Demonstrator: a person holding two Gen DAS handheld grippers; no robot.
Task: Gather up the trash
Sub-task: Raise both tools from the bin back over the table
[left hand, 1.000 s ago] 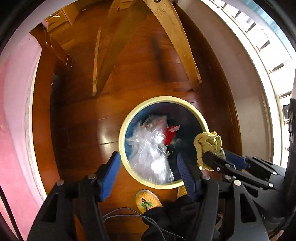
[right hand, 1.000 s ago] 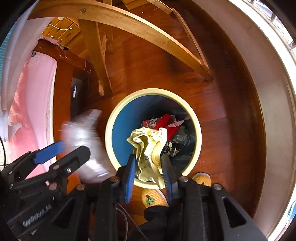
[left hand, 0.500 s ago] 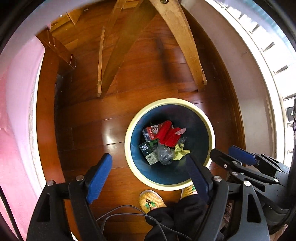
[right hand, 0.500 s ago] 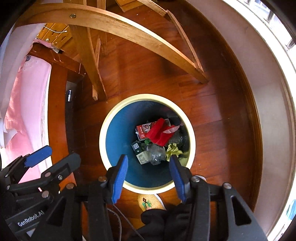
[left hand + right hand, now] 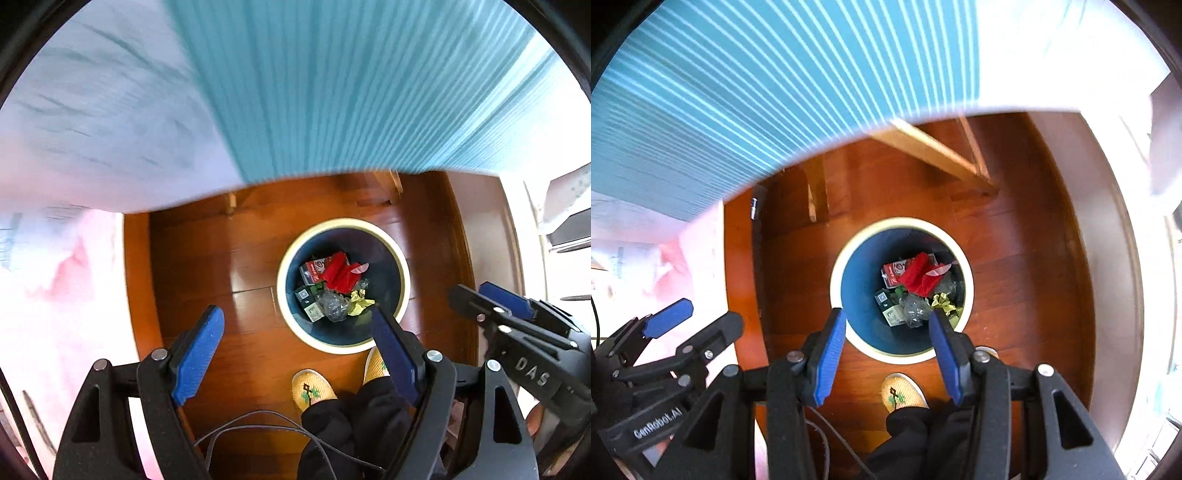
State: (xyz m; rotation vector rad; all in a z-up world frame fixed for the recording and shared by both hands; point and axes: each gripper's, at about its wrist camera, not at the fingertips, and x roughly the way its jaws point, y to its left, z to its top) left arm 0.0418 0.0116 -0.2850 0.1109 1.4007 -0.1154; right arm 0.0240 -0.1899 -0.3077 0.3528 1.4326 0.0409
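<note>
A round bin with a cream rim (image 5: 281, 291) (image 5: 835, 284) and blue inside stands on the wooden floor far below both grippers. In it lie a red wrapper (image 5: 338, 273) (image 5: 918, 275), a clear plastic bag (image 5: 332, 304) (image 5: 914, 308), crumpled yellow paper (image 5: 360, 301) (image 5: 943, 302) and small cartons. My left gripper (image 5: 297, 314) points straight down, open wide and empty. My right gripper (image 5: 887, 314) hangs over the bin's near edge, open and empty. Each gripper also shows at the side of the other's view, the right one (image 5: 495, 299) and the left one (image 5: 698, 317).
A teal striped tabletop (image 5: 332, 92) (image 5: 757, 92) fills the upper half of both views, blurred. Wooden legs (image 5: 934, 151) stand on the floor beyond the bin. A person's yellow shoes (image 5: 312, 387) and dark trouser legs are just in front of it. Pink cloth (image 5: 55, 295) lies left.
Both grippers opened and let go of the plastic bag and the yellow paper, which now lie in the bin. Both then rose, so the bin looks smaller and the tabletop has come into view.
</note>
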